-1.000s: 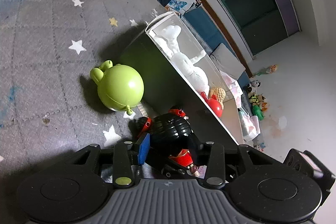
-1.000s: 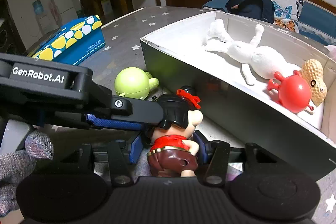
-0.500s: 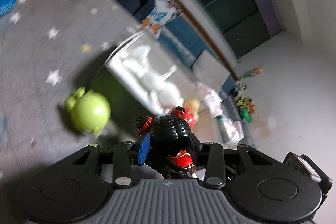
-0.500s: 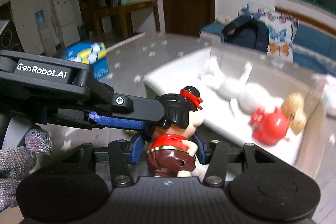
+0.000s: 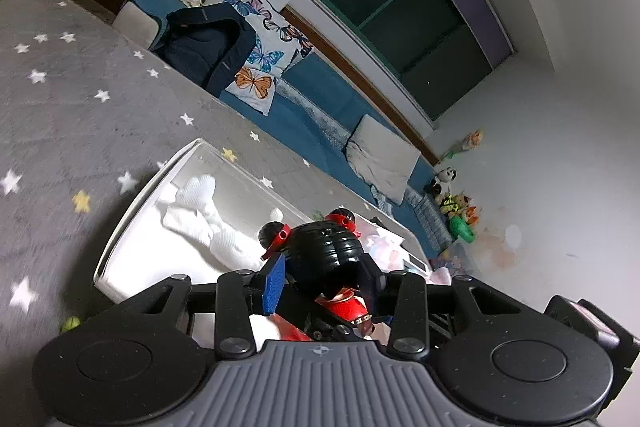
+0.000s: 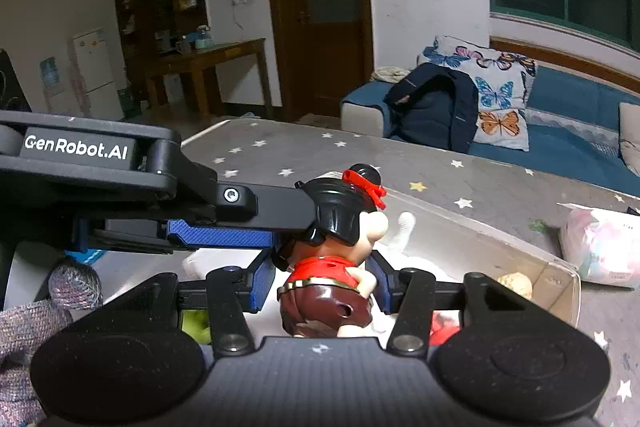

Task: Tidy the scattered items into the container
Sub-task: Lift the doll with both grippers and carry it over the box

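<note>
Star-print counter (image 5: 60, 115) spreads beyond both claws. White container (image 5: 120, 227) lies just ahead, below them. Left claw (image 5: 324, 273) grips the figurine (image 6: 336, 251) by its black head; right claw (image 6: 320, 281) clamps its red-and-brown body.

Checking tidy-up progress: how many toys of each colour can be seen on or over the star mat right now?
White plush: 1
Red toy: 1
Tan peanut toy: 1
Green toy: 1
Black-haired figurine: 1
Total: 5
</note>
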Tool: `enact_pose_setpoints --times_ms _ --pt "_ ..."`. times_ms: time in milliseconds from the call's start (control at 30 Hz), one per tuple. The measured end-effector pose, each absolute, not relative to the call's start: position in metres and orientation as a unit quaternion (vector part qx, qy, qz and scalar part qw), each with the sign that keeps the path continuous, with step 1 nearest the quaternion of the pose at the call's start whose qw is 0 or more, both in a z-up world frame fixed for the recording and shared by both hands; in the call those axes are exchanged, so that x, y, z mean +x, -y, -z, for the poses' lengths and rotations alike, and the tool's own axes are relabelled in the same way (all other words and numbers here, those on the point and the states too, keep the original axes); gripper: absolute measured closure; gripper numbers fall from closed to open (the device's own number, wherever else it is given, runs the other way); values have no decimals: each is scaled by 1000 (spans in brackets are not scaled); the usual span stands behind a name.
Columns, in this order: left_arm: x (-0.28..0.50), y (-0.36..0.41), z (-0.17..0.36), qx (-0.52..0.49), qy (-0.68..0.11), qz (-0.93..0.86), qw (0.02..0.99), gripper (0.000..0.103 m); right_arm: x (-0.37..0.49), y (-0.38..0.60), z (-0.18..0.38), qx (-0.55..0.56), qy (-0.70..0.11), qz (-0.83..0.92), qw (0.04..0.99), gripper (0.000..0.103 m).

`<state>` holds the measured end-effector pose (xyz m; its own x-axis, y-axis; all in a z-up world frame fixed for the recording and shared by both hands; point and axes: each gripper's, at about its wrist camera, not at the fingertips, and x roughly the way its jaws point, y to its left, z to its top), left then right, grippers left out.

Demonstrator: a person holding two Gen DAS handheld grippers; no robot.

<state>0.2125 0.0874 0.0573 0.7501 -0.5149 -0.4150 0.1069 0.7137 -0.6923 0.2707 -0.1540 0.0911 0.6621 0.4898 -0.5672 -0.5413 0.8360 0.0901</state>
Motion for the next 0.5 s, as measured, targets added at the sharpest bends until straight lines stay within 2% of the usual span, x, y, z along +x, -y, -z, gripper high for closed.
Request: enact_pose_setpoints --times_ms 500 --pt "260 -85 -9 -330 -367 157 856 61 322 157 -36 -24 -378 -273 884 53"
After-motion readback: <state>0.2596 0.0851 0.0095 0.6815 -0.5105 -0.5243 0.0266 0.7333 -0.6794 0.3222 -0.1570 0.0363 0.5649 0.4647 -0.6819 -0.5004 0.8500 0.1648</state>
